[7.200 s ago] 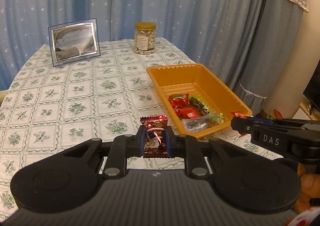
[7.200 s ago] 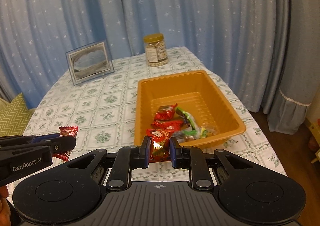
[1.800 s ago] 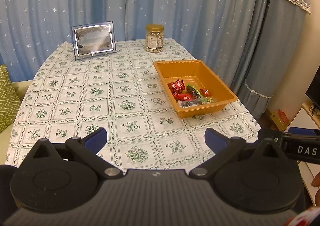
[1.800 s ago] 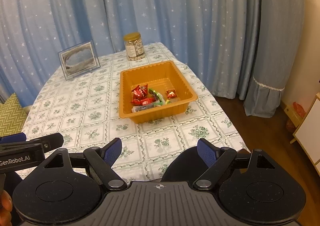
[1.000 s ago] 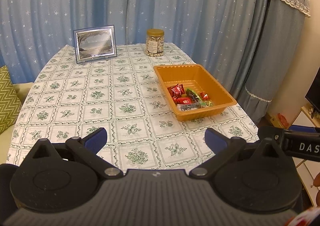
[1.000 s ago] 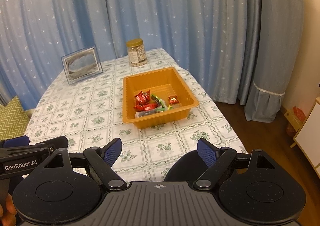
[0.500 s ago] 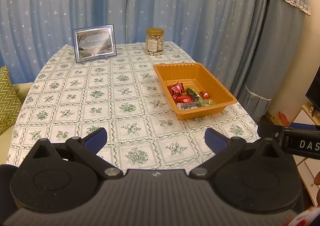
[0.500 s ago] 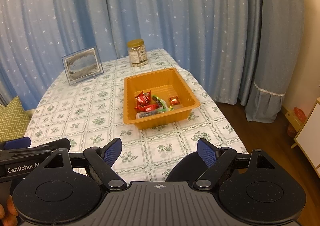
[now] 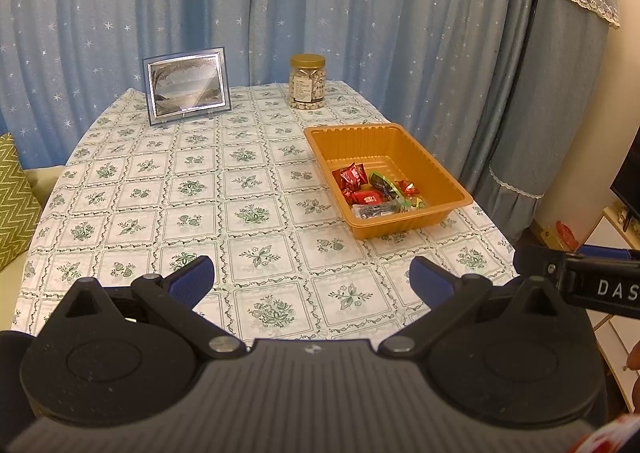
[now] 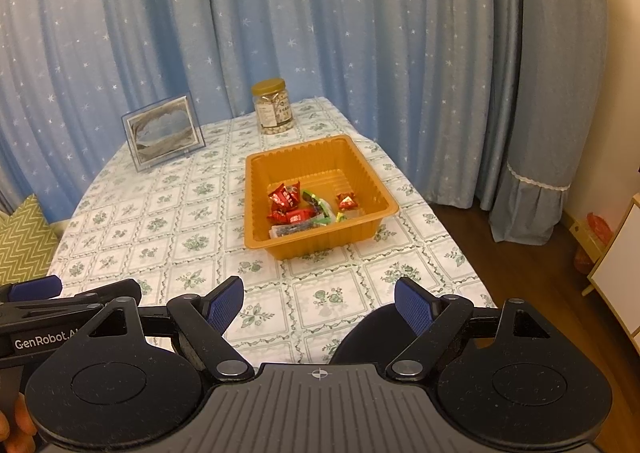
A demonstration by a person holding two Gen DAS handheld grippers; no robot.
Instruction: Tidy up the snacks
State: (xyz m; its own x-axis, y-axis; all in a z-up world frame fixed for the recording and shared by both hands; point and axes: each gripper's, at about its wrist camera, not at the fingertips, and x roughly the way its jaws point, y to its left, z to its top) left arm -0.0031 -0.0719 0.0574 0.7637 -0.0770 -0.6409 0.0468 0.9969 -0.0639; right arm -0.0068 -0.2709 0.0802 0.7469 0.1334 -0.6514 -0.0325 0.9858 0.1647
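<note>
Snack wrappers (image 9: 374, 193) piled in orange tray (image 9: 430, 169) near table's right edge, labels unreadable, left gripper (image 9: 312, 283) wide, empty, angled down over tablecloth (image 9: 192, 189), right gripper (image 10: 319, 307) likewise, hand mostly cropped.

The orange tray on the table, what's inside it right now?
The orange tray holds a small pile of wrapped snacks, mostly red with some green. Its near wall hides the lowest ones.
</note>
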